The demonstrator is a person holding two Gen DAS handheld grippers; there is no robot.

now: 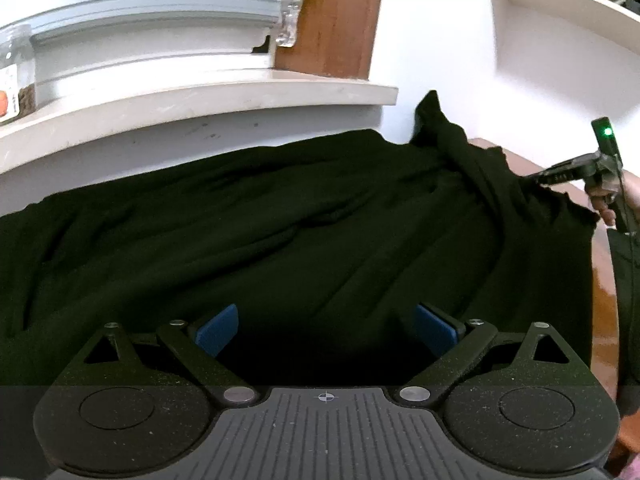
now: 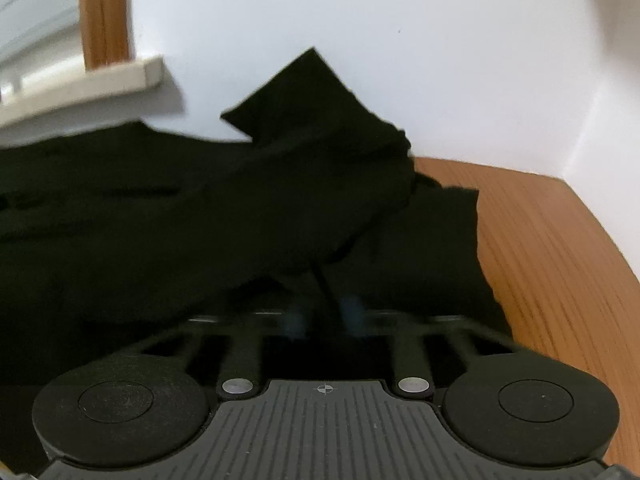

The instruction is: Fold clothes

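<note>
Pinching a raised edge of the black garment (image 2: 240,208) on the wooden table (image 2: 552,232), the right gripper (image 2: 324,316) wants a smooth carry across while the left gripper (image 1: 326,330) hovers, jaws wide and empty.

Left black two-finger gripper (image 1: 327,330): blue-padded jaws spread wide, level, gripping nothing. Right black gripper (image 2: 324,314): jaws pinched together on dark fabric, blurred.
</note>
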